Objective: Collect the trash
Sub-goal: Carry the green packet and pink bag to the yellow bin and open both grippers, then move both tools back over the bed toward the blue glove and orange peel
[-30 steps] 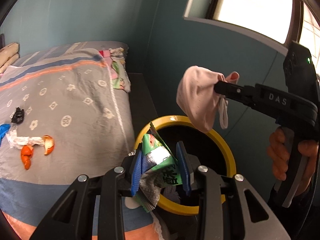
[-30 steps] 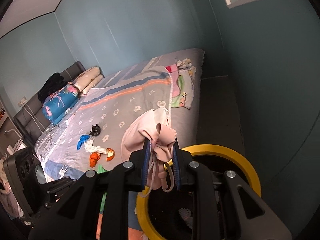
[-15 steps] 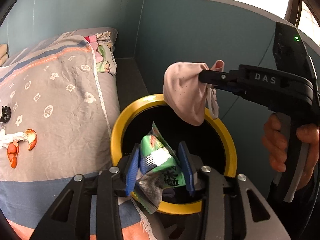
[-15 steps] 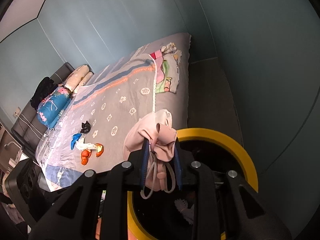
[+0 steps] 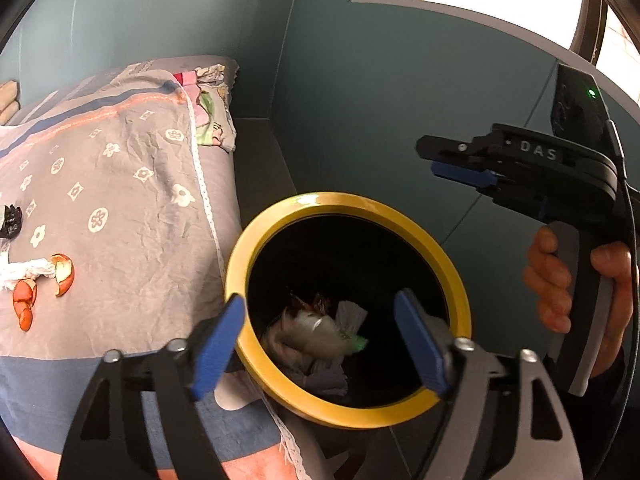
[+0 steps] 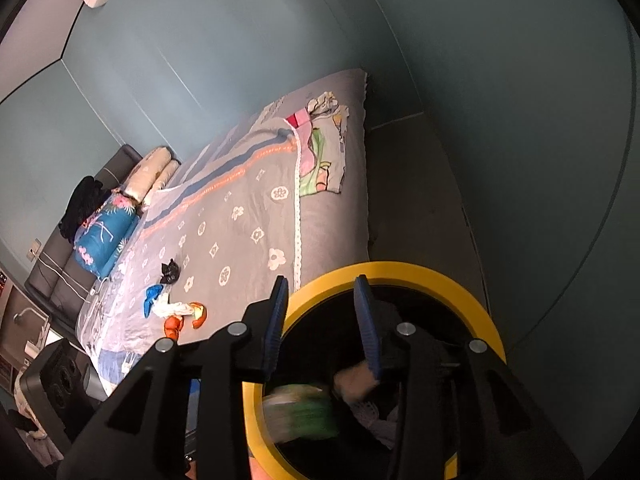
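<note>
Grey flowered bed [image 5: 120, 184] to my left, yellow-rimmed bin [image 5: 456, 276] below both claws: left claw [image 5: 320, 344] and right claw [image 6: 322, 320] just spread, empty, their trash dropped in; remaining orange peel [image 5: 62, 276] lies leftward, nearer my left.

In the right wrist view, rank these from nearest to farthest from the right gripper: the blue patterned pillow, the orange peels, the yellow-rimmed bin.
From the right gripper:
1. Yellow-rimmed bin, directly beneath the open jaws.
2. Orange peels, to the left on the bedspread.
3. Blue patterned pillow, far left at the head of the bed.
</note>
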### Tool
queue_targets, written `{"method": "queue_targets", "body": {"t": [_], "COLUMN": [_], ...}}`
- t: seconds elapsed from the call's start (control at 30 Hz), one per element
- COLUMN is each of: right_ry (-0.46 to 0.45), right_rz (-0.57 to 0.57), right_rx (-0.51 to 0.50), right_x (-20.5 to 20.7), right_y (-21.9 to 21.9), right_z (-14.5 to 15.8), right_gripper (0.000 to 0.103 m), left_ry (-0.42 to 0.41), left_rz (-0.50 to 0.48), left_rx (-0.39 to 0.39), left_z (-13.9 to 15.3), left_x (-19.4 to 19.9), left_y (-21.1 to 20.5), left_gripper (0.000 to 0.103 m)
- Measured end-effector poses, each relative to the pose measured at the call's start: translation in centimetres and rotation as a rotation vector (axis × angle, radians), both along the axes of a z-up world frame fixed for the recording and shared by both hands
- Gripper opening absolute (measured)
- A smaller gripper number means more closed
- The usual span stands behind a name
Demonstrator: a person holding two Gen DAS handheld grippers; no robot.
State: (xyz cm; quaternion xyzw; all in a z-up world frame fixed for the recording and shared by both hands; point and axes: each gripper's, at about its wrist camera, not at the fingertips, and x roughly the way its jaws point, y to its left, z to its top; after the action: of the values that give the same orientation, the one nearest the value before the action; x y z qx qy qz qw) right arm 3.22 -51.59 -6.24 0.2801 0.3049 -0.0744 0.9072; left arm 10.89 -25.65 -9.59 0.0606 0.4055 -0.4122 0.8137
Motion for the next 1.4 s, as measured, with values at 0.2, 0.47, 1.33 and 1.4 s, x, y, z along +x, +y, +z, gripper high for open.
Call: {"method": "queue_targets", "body": {"t": [0.2, 0.47, 1.33, 1.4], "right_ry": [-0.025, -0.068, -0.122, -0.108], "right_rz": [0.004, 0.048, 0.332, 0.346], "right_rx": [-0.006, -0.038, -0.093, -0.096], "right_x": [0.1, 1.1, 11.9, 13.2], "right_y": [0.3, 2.6, 17.2, 18.4], "right_z": [0.4, 1.5, 3.0, 2.6], "right_gripper": [0.048, 0.070, 0.091, 0.091], "left_ry": [0.006, -0.027, -0.074, -0.082], "left_rz": [0.051, 0.142, 0.483, 0.515], "left_rx": [-0.014, -0.035, -0.034, -0.028], "left_z": [0.1, 0.8, 1.4, 1.3], "left_x": [1.2, 3.2, 11.8, 12.9], "left_y": [1.1, 4.8, 21.7, 23.6], "left_gripper": [0.085, 0.088, 0.090, 0.090]}}
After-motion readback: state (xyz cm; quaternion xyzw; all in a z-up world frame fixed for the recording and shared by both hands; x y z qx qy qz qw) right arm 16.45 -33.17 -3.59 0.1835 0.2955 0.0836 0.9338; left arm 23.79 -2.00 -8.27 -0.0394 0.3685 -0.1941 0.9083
